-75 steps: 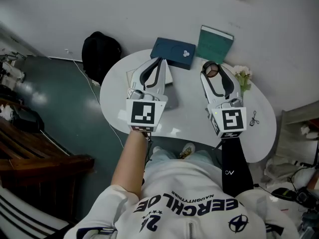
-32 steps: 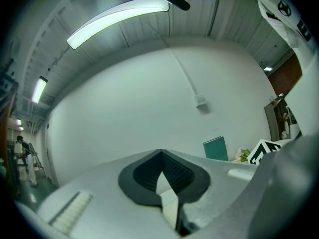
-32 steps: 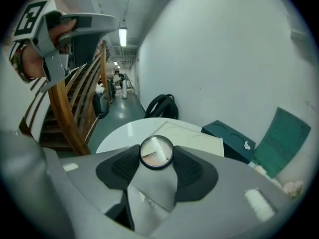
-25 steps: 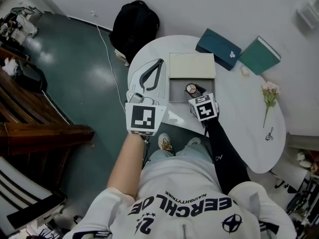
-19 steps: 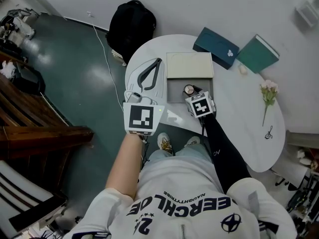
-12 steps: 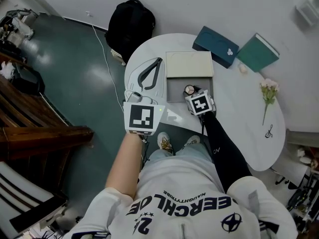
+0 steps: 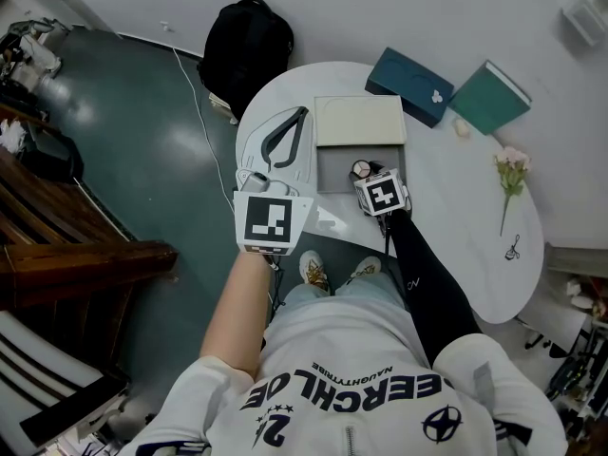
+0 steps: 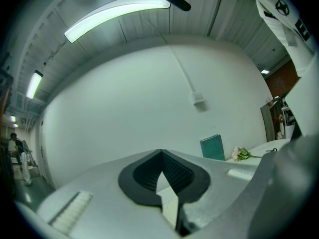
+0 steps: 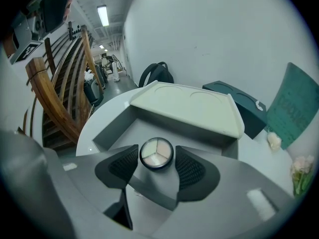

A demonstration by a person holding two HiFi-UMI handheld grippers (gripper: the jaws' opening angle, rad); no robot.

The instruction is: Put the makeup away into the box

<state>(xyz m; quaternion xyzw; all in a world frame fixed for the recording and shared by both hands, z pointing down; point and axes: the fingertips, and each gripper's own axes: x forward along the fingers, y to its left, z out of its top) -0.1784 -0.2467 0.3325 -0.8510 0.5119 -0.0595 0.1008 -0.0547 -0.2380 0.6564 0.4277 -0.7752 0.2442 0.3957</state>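
1. Fingers of the right gripper [image 9: 156, 159]: closed on a round compact [image 9: 156, 154], with one ribbed pad against each side of its black rim; the pale shades inside face up
2. Compact: held over the grey interior of the open box [image 9: 113, 127], close to the near wall; whether it touches the box floor cannot be told
3. Box: stands on the white table [image 7: 456, 226] directly in front of the person; its cream lid [image 9: 185, 106] lies folded back behind the grey tray
4. Fingers of the left gripper [image 8: 160, 153]: tips pressed together with nothing between them; the gripper is held level over the table's left part, beside the box and apart from it
5. Behind the box, to the right: a dark blue case [image 7: 409, 85] lies flat, and a teal book [image 7: 490, 98] stands just beside it against the wall
6. Further right on the table: a small pale lump [image 7: 462, 128] and a pale pink flower [image 7: 510, 172] on a long stem
7. Floor beyond the table: a black backpack [image 7: 249, 50] by the wall
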